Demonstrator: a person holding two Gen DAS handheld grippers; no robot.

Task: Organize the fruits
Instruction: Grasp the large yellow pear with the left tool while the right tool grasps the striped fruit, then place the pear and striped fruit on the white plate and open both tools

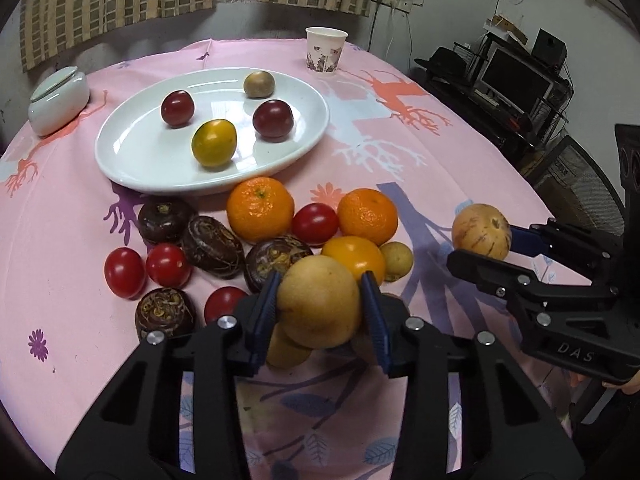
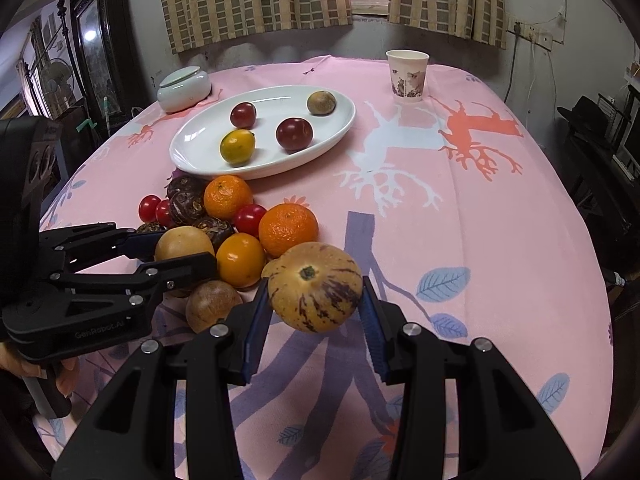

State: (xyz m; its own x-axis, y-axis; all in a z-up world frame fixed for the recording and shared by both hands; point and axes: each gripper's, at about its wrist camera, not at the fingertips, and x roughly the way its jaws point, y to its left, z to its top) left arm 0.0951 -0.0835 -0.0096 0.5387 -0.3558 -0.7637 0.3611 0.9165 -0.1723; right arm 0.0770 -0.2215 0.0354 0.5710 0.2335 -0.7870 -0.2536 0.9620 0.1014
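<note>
My left gripper (image 1: 320, 300) is shut on a tan round fruit (image 1: 318, 300), held just above the fruit pile; it also shows in the right wrist view (image 2: 184, 246). My right gripper (image 2: 314, 300) is shut on a yellow purple-striped melon (image 2: 316, 292), seen to the right in the left wrist view (image 1: 480, 232). A white oval plate (image 1: 132, 160) holds two dark red fruits, a yellow-green one (image 1: 214, 142) and a brownish one. The pile in front of the plate has two oranges (image 1: 260, 208), red tomatoes, dark water chestnuts and a yellow fruit.
A paper cup (image 1: 325, 50) stands at the table's far side. A white lidded jar (image 1: 58, 98) sits left of the plate. The pink cloth covers a round table; shelves with a monitor (image 1: 512, 80) are at the right.
</note>
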